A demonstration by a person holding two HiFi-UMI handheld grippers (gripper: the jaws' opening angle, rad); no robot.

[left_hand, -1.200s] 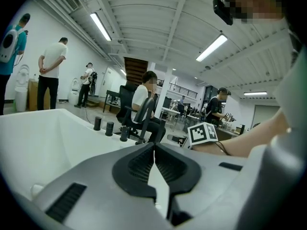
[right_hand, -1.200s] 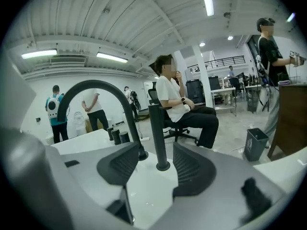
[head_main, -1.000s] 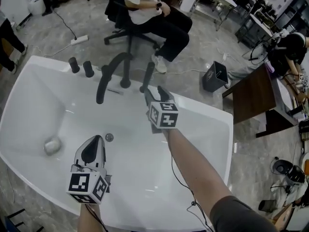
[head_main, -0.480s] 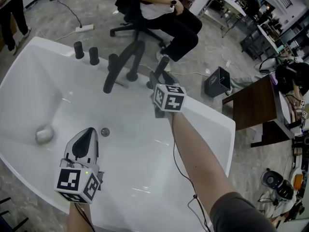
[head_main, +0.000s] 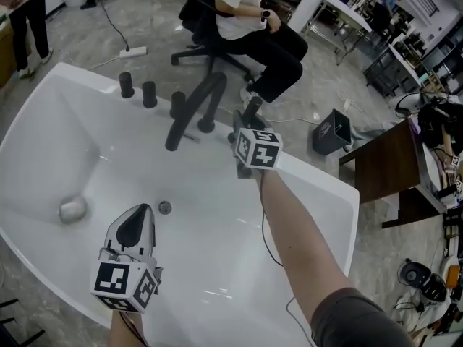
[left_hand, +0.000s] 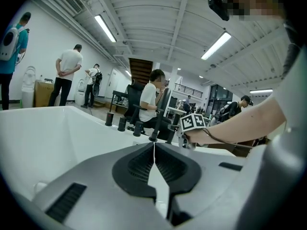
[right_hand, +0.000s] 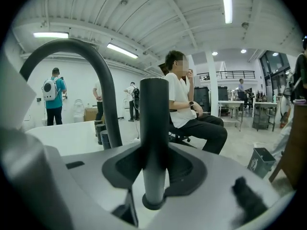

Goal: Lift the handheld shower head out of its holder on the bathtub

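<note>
Head view takes in the white bathtub (head_main: 202,259) from above, and the tall curved spout (head_main: 189,110) on its far rim makes the handiest landmark. Three short black knobs (head_main: 149,94) stand in a row to the left of the spout. The handheld shower head (head_main: 252,108), a slim black upright cylinder, stands just to the right of the spout, seated in its holder (right_hand: 154,201) on the same rim. The right tongs (head_main: 244,123) are at that cylinder, and the right gripper view shows them closed round its lower shaft, a dark pad pressed to each side just above the holder's collar. The left tongs (head_main: 139,215) hang over the basin well in front of the spout, near the drain (head_main: 165,207), with their jaws shut tip to tip on nothing. As I judge it, the grasp is made and the lift is the step in hand. The shaft looks smooth and round, so it may slide through the pads or swivel, and the grip should be firm and square. The pull should go straight up along the cylinder's own axis until the base is free of the collar, since a tilt toward or away from the spout could bind it in the socket. A hose probably trails beneath, unseen here, so expect some drag, rise slowly, and keep clear of the spout's arch.
</note>
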